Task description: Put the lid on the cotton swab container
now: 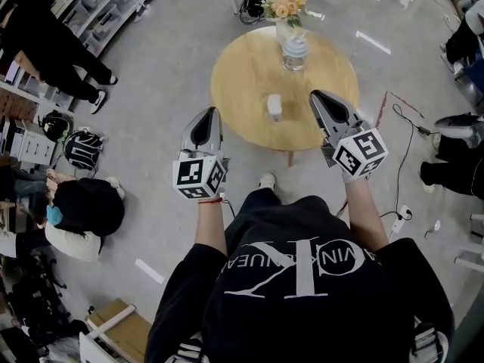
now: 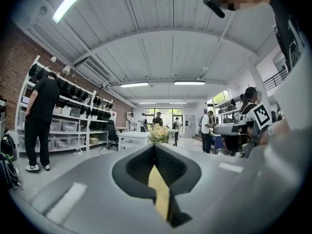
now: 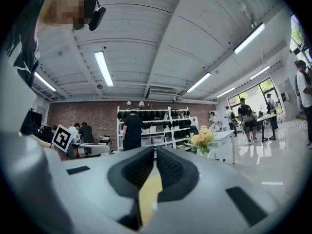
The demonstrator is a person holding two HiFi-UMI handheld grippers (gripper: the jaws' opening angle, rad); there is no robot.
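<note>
A round wooden table [image 1: 249, 74] stands ahead of me. A clear jar with white contents [image 1: 293, 53] sits on it at the far side, next to a vase of yellow flowers [image 1: 285, 2]. Nearer the front edge lies a small white object [image 1: 274, 107]; I cannot tell whether it is the lid. My left gripper [image 1: 212, 112] is held level at the table's near left edge, jaws shut and empty. Over the near right edge is my right gripper [image 1: 315, 94], also shut with nothing in it. Each gripper view shows closed jaws and the flowers [image 2: 158, 133] [image 3: 202, 139] beyond them.
A seated person [image 1: 79, 210] and backpacks [image 1: 82, 148] are on the floor at the left. Another person [image 1: 53, 48] stands by shelving [image 1: 106, 6]. Cables [image 1: 401, 150] run over the floor at the right, near people's feet [image 1: 457, 127]. A cardboard box [image 1: 125, 327] lies behind me, left.
</note>
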